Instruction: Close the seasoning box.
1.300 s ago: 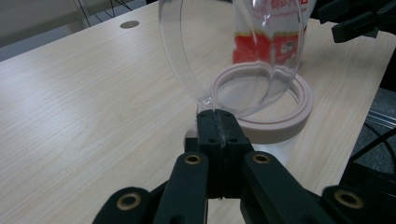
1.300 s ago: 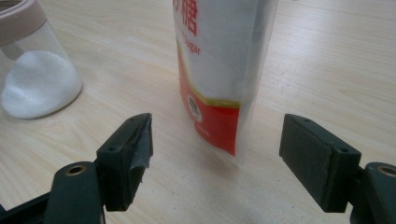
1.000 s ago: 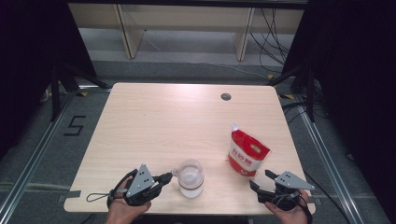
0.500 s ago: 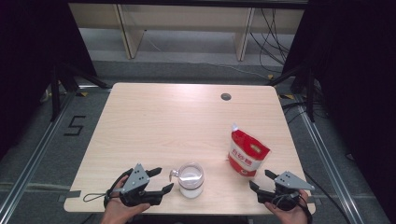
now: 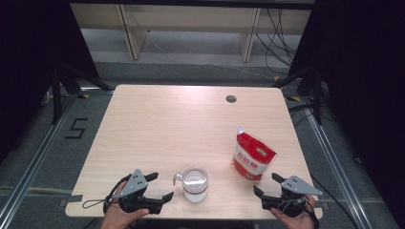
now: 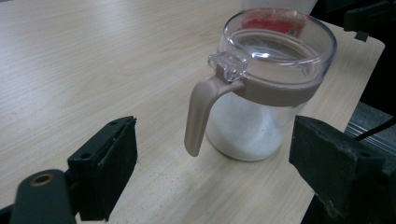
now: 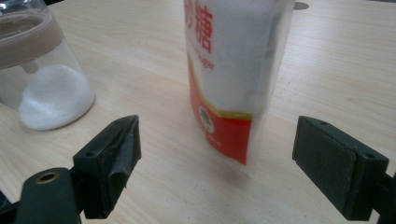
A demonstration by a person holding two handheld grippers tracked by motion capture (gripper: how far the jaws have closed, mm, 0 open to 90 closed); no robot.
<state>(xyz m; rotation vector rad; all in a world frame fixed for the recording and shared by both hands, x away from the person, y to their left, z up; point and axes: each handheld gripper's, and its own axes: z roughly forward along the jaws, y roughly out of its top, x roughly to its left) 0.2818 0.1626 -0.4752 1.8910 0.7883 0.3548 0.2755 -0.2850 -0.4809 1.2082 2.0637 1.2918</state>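
Resting at the table's [image 5: 143,124] near edge, two grippers sit with jaws spread and empty: the left gripper [image 5: 160,187] faces one jar [image 5: 195,183] just beside it, the right gripper [image 5: 265,184] one red bag [image 5: 253,156]. Nothing stands between either pair. From the left gripper view the jar's tan handle [image 6: 198,114] and clear lid [image 6: 275,39] show; the right gripper view shows white powder [image 7: 52,95]. Farther off is one grommet [image 5: 231,99].

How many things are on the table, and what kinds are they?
Clear jar with a lid and white powder inside: 1
Red and white bag: 1
Total: 2
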